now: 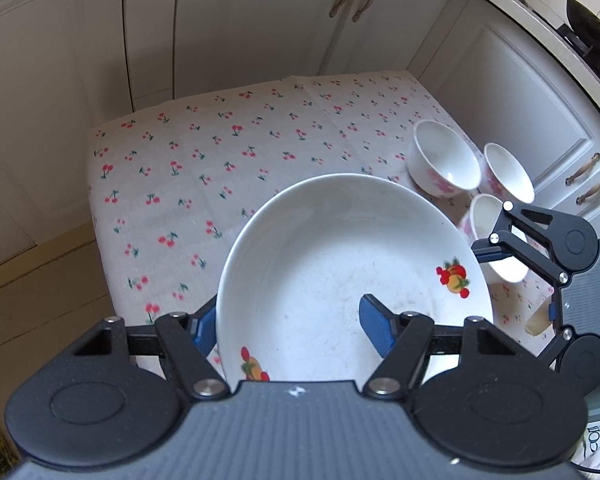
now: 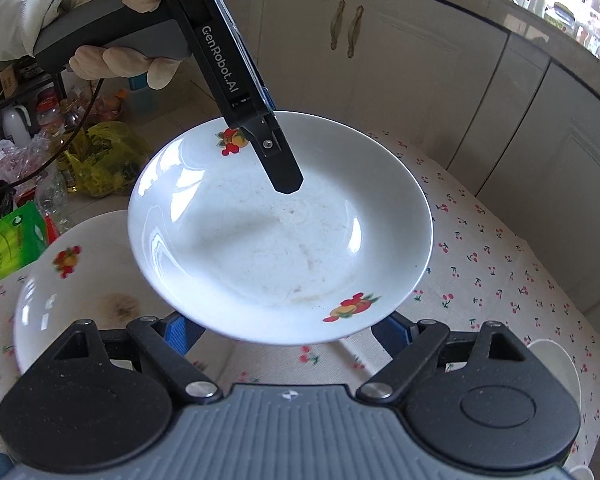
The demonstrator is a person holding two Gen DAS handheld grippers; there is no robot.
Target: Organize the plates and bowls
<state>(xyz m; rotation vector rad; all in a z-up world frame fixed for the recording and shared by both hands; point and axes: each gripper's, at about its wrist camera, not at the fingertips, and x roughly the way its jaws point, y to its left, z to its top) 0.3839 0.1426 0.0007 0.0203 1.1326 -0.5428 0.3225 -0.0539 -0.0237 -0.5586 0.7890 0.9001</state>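
Observation:
My left gripper [image 1: 290, 330] is shut on the rim of a white plate [image 1: 340, 272] with fruit prints and holds it above the table; one finger lies inside the plate, the other under it. The same plate [image 2: 276, 236] fills the right wrist view, with the left gripper [image 2: 278, 160] clamped on its far rim. My right gripper [image 2: 284, 334] is open just below the plate's near edge, holding nothing; it also shows at the right of the left wrist view [image 1: 512, 268]. A second fruit-print plate [image 2: 60, 296] lies on the table. Three white floral bowls [image 1: 444, 160] stand at the table's right.
The table has a cherry-print cloth [image 1: 228, 160]. White cabinets [image 1: 240, 20] stand behind it. Bags and bottles [image 2: 60, 152] crowd the floor to the left in the right wrist view. A white bowl rim [image 2: 556, 364] shows at the lower right.

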